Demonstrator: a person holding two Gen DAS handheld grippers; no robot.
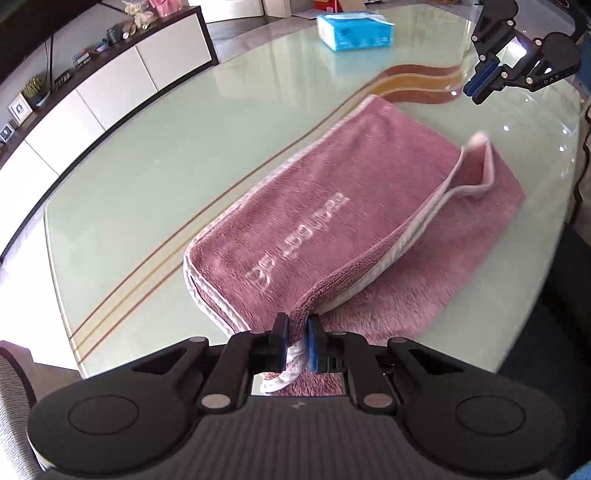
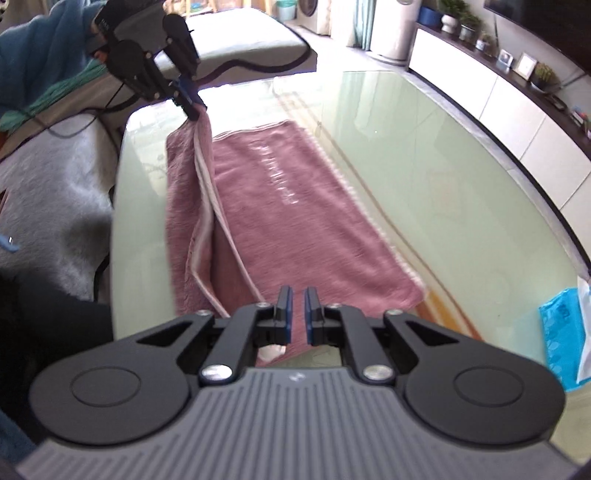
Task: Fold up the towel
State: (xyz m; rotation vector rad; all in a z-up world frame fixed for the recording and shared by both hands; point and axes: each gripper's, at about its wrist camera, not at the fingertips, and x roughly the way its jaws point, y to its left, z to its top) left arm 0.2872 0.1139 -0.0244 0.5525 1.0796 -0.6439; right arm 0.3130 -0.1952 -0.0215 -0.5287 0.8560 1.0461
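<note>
Where the left gripper (image 1: 297, 320) meets the cloth, its two blue pads (image 1: 314, 343) pinch a white-bound corner of the one pink towel (image 1: 332, 221), and the tip of that corner curls out of sight behind the fingers. Only the right wrist view shows this gripper (image 2: 194, 110) from outside, raised at the upper left with the corner hanging from it in a steep fold; the hand that holds it is cut off by the frame. Most of the towel (image 2: 295, 221) lies flat on the glass table (image 2: 461, 203), with the lifted layer draped along its near edge. White lettering runs along the upper face but is mirrored or blurred in both views and cannot be read. In the left wrist view a second corner (image 1: 476, 162) at the far end stands up, smeared by blur.

Further right, the right gripper (image 2: 298, 310) hangs over the near end of the towel with its jaws at a narrow gap and nothing between them; seen from the left wrist camera (image 1: 480, 83) it sits above the table's far edge, apart from the cloth.

One blue tissue pack (image 1: 354, 29) lies on the table; in the right wrist view it (image 2: 561, 339) is cut by the right edge. One low white cabinet (image 1: 110, 92) lines the wall, its small ornaments too indistinct to count.
</note>
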